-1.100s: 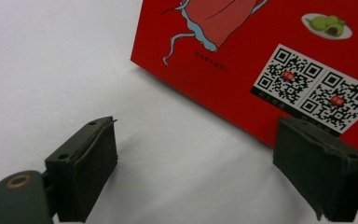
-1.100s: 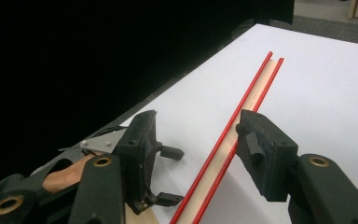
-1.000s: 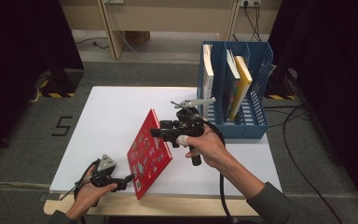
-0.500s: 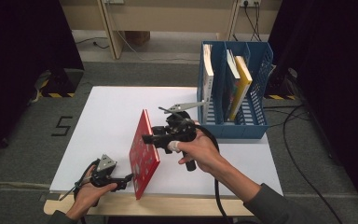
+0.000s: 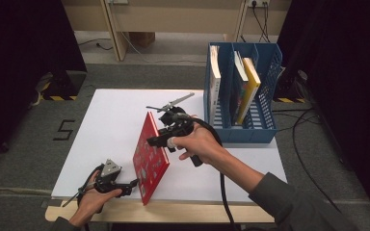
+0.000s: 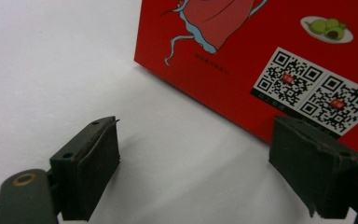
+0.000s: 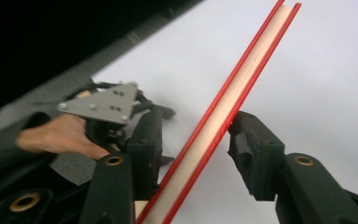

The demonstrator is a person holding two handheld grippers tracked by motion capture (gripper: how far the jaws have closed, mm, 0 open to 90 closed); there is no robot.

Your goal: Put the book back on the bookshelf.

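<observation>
A thin red book (image 5: 149,161) stands on its lower edge on the white table (image 5: 111,120), leaning a little. My right gripper (image 5: 157,140) reaches its upper edge from the right. In the right gripper view the book's page edge (image 7: 251,60) runs between the jaws of my right gripper (image 7: 196,121); they have just been closing. The right pad touches the cover and the left pad stands a small gap off. My left gripper (image 5: 132,183) lies low at the book's near corner, open. In the left gripper view, my left gripper (image 6: 196,140) faces the red cover (image 6: 242,42), nothing between its jaws.
A blue file rack (image 5: 265,130) stands at the table's right rear with a white book (image 5: 215,86) and a yellow book (image 5: 250,86) upright in it. The right gripper's cable (image 5: 221,192) hangs over the front edge. A "5" mark (image 5: 63,130) is on the floor at left.
My right gripper has moved left onto the book's upper edge and its jaws have narrowed around it. The book now shows less of its cover. The left gripper stayed put.
</observation>
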